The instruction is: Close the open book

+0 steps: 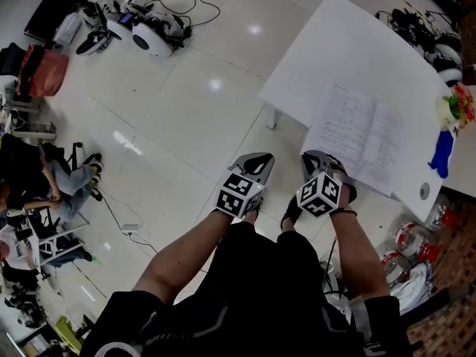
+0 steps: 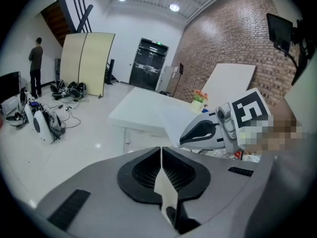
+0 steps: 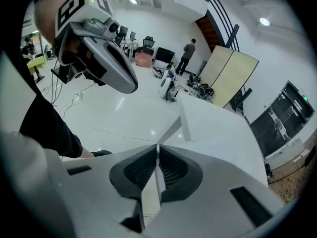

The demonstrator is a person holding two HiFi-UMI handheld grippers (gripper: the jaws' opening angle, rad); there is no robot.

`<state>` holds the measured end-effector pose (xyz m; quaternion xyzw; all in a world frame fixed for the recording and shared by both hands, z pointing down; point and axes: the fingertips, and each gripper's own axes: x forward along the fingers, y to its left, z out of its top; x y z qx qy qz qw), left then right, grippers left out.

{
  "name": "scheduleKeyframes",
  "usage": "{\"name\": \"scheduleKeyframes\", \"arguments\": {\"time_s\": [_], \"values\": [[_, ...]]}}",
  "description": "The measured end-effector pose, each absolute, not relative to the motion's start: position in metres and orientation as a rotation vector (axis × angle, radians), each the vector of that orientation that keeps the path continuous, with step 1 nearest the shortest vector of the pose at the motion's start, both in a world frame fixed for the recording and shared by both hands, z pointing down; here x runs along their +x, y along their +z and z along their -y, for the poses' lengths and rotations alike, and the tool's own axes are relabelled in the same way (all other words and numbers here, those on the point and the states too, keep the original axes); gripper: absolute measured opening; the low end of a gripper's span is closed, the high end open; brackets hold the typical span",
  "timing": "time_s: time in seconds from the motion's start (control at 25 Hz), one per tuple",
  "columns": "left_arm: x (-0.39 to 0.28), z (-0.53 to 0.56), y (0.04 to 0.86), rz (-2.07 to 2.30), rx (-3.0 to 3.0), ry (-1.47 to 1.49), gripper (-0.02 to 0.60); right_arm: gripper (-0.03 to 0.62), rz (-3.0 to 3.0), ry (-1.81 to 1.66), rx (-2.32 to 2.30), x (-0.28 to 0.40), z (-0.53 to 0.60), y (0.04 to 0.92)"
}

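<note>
An open book (image 1: 357, 140) with handwritten pages lies near the front edge of a white table (image 1: 335, 43). My right gripper (image 1: 314, 157) is at the book's near left corner. In the right gripper view its jaws (image 3: 157, 148) are shut on the edge of the left page (image 3: 174, 127), which rises from the tips. In the left gripper view the same lifted sheet (image 2: 174, 122) meets the right gripper (image 2: 184, 139). My left gripper (image 1: 256, 157) hangs over the floor left of the table, apart from the book. Its jaws (image 2: 161, 150) are shut on nothing.
A blue object (image 1: 442, 155) and a flower-like toy (image 1: 457, 106) stand at the table's right end, with a small round cap (image 1: 424, 192) near the front corner. Bottles (image 1: 405, 236) sit on the floor beneath. Cables and devices (image 1: 149, 32) and seated people (image 1: 30, 177) are far left.
</note>
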<state>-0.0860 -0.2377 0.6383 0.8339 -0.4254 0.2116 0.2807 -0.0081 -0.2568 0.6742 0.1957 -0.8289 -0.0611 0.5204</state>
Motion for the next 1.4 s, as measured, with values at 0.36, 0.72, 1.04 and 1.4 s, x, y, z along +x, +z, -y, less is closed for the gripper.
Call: {"name": "scheduleKeyframes", "arguments": {"time_s": [0.36,0.72,1.04,1.4], "values": [[-0.092,0.244,0.621,1.171,2.272,0.543,0.009,0.000,2.057,-0.117,0.755,0.001,0.263,0.635],[-0.073,0.250,0.598,1.133,2.324,0.502,0.009,-0.002,2.185,-0.023,1.161,0.049,0.262,0.554],[-0.038,0.260,0.572,1.058,2.404,0.485,0.009,-0.002,2.258,0.067,1.527,0.118,0.246,0.504],[0.022,0.259,0.555,0.963,2.487,0.505,0.009,-0.002,2.207,0.297,1.898,0.233,0.224,0.502]]}}
